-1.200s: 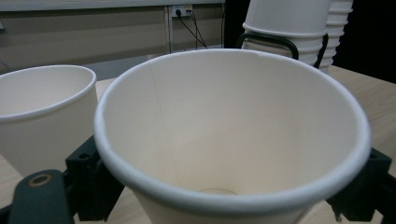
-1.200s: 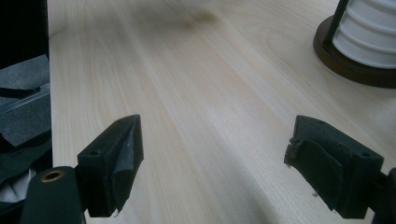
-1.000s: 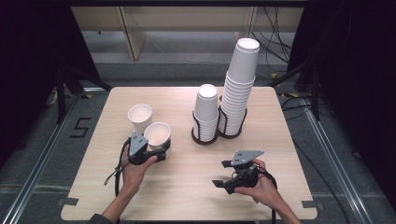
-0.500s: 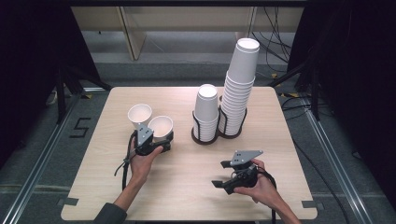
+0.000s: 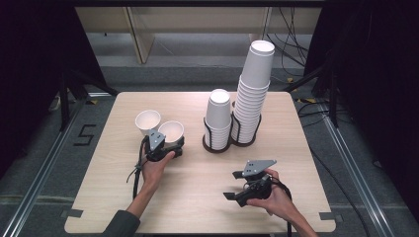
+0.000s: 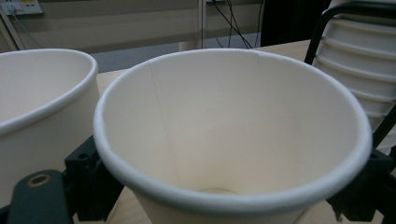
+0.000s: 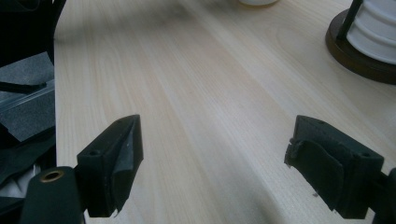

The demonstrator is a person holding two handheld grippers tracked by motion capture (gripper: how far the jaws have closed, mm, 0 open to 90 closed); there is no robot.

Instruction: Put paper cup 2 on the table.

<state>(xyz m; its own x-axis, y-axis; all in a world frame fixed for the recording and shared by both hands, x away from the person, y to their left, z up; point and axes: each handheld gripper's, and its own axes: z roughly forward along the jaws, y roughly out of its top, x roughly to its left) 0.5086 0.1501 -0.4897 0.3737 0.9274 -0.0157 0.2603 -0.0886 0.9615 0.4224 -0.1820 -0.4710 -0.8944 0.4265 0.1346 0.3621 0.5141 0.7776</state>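
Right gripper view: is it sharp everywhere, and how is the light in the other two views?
Right gripper view: jaws sharp, far table blurred and shaded. Left gripper view: held cup softly lit, no glare. High view: table evenly bright, surroundings dark.

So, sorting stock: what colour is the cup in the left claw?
White cup, clearest in the left gripper view.
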